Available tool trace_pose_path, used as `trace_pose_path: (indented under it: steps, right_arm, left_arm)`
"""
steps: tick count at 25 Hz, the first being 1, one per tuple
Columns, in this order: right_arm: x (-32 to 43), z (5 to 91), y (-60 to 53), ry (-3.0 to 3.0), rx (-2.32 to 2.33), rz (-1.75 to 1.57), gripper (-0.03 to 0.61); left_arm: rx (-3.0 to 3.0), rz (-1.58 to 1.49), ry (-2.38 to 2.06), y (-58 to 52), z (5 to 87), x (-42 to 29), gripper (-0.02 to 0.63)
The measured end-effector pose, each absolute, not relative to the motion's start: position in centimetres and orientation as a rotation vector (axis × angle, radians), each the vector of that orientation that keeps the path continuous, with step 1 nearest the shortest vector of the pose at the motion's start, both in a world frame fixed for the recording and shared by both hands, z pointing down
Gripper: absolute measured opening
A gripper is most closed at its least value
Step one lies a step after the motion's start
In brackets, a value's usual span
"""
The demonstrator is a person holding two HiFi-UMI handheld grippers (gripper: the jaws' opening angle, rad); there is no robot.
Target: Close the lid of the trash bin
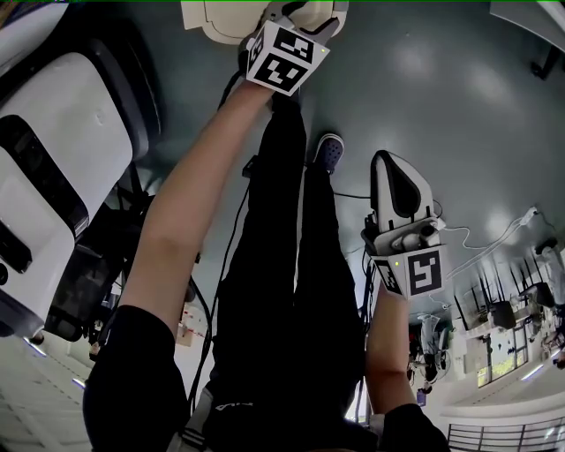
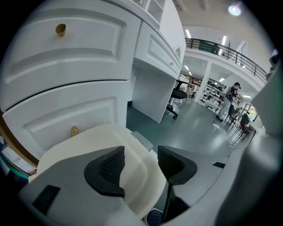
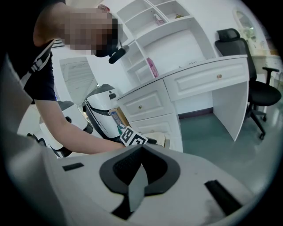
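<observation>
The trash bin's cream lid [image 2: 132, 174] lies between the black pads of my left gripper [image 2: 140, 165], which is shut on its rounded edge. In the head view the lid [image 1: 221, 18] shows at the top edge, where the left gripper [image 1: 300, 18] reaches it, its marker cube just below. The right gripper view shows that same cube beside the lid [image 3: 158, 139], in front of the white drawers. My right gripper [image 3: 135, 170] is shut with nothing in it. It hangs apart from the bin, lower right in the head view [image 1: 397, 177].
White desk drawers [image 2: 66, 66] with brass knobs stand right behind the bin. A white and black machine [image 1: 53, 177] stands to the left. A black office chair [image 3: 261, 88] sits by the desk's far end. The person's legs and shoe [image 1: 328, 152] stand on the grey-green floor.
</observation>
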State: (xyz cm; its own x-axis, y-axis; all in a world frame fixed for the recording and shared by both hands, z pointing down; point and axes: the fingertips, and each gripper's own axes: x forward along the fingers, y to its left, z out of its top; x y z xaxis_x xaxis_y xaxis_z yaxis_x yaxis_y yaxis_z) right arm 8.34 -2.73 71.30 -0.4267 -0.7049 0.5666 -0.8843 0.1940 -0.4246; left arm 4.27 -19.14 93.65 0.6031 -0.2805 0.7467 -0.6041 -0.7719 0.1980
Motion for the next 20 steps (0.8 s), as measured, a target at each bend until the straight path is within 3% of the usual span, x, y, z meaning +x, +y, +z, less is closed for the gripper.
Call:
trace_pose_path:
  steps: [20]
  right_arm:
    - [8.4, 71.0, -1.9, -2.191, 1.561, 1.065, 0.006]
  left_arm:
    - [2.297, 1.104, -0.691, -19.2, 95.5, 4.8, 0.241]
